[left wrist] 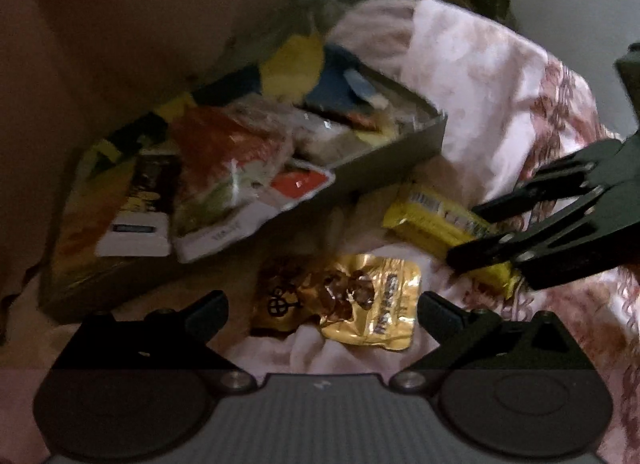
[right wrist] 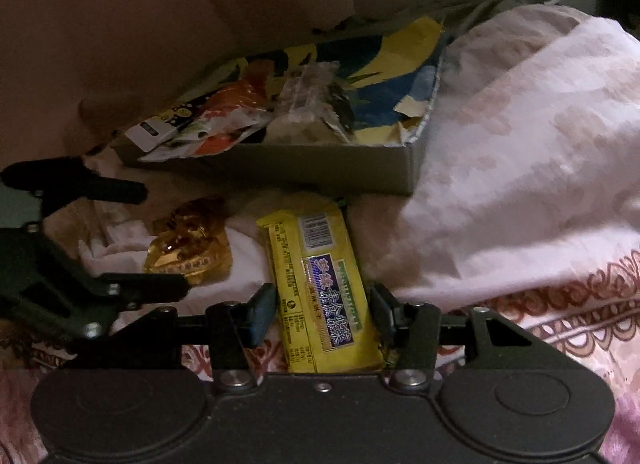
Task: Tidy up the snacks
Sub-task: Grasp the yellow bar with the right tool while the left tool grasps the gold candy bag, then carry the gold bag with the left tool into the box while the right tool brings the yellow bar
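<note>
A yellow bar (right wrist: 320, 288) lies on the quilt (right wrist: 520, 183) between the pads of the right gripper (right wrist: 322, 312), which close on its sides; the box (right wrist: 280, 167) stands just beyond at twelve o'clock. At ten o'clock from the bar, a gold pouch (right wrist: 188, 244) sits apart under the left gripper (left wrist: 322, 314), whose fingers stand wide, holding nothing. Several packets already fill the box, so sorting looks well advanced, with these two snacks left. The bar carries a barcode and a purple label in Chinese characters, too blurred to read; the pouch's print is likewise unclear.
</note>
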Demonstrator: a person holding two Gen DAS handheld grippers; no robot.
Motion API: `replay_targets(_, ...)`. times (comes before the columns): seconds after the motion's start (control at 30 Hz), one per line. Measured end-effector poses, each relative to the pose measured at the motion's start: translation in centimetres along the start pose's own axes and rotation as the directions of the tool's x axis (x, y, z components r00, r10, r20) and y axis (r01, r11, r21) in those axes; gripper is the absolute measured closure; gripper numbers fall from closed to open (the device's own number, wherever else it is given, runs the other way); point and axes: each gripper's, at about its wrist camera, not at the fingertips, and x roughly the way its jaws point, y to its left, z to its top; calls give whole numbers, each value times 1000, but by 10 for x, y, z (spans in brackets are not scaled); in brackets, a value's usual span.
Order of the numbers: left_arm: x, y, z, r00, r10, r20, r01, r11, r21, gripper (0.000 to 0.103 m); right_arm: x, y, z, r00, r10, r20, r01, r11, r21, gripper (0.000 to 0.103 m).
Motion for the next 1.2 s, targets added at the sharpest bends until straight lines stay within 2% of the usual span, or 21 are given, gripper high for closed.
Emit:
replay_targets(0.1,17,7,5,999,-36,-37,36,999,16,0,-2,-6,-3,1000,5,-1,-5,1000,14,49)
replay_targets(0.2,28,16,9,994,-83,-69,82,996,-22,0,-1,-8,-6,1000,6,0,-6,1000,22,49)
replay_targets(0.3,31,21,10,992,-103,-68,100,994,-45,1,1,-4,-6,1000,-10,-2,10,1000,7,48)
replay_targets(0.6,14,12,-2,996,-71,-48,68,995,-70,5,5,0,-8,1000,-16,-4,16,999,33,47)
replay_targets(0.87,-23,0,-7,998,-50,-25,47,992,-113,7,-2,16,-18,1000,-21,-8,21,1000,19,50)
replay_targets(1.0,-43,-2,-8,1000,-23,1,23,989,-144,7,-6,24,-22,999,-41,3,40,999,4,51)
replay_targets(1.2,-70,-5,-10,998,13,55,-2,982,-189,7,-14,27,-27,1000,-28,13,28,999,30,51)
